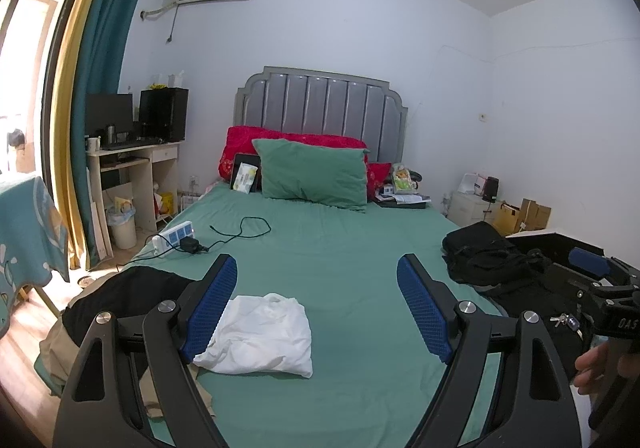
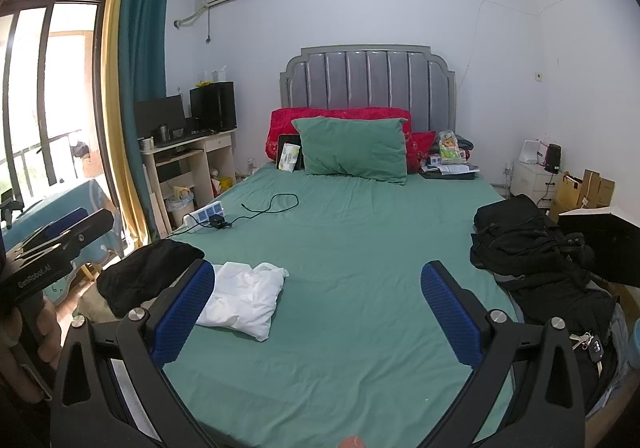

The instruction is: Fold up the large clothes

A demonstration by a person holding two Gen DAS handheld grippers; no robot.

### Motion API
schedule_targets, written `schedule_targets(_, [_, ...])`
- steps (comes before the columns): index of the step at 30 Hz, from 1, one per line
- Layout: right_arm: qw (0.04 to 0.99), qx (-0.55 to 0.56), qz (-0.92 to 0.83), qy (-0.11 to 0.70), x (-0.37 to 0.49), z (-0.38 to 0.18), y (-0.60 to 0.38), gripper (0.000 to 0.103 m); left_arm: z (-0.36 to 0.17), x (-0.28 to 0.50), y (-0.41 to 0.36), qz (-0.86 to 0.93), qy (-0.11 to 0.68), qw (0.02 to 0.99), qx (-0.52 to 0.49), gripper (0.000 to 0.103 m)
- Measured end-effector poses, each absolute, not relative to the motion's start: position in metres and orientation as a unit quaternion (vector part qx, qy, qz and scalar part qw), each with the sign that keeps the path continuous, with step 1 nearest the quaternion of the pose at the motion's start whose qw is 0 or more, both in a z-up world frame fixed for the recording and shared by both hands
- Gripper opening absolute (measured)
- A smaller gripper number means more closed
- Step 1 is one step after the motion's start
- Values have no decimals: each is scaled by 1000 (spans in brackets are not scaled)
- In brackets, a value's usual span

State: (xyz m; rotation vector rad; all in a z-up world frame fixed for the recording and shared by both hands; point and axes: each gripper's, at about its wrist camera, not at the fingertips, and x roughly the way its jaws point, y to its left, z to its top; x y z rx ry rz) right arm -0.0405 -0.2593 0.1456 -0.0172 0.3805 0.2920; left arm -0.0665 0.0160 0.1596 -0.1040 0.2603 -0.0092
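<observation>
**Both grippers raised over the bed, nothing in hand**

Left wrist view: the left gripper (image 1: 318,312) fills the lower frame, its blue pads spread wide and empty. A folded white garment (image 1: 260,336) lies on the green bed sheet (image 1: 344,248) at lower centre-left, partly hidden behind the left-hand finger (image 1: 212,312). A black garment (image 1: 120,296) sits at the lower left, at the bed's corner, over something beige. At the right edge, a dark heap of clothes and bags (image 1: 492,260) spreads from mid-right downward, with the right gripper (image 1: 592,268) seen side-on above it; from here its opening cannot be judged.

Right wrist view: the right gripper (image 2: 318,312) also stands spread and empty. The white garment (image 2: 244,296) lies lower left, the black one (image 2: 148,276) just beyond it toward the left edge. The dark heap (image 2: 532,248) runs along the right side, long axis roughly up-down in frame.

Judgement: if the heap holds the next piece, it lies right of both tools, nearer the right hand.
</observation>
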Motion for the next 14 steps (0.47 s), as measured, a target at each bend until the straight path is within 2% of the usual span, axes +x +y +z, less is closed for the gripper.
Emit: schedule_targets(14, [970,-5,144,194,-33,139,-262,102,153,-62,23,-24,131,990,-56,85])
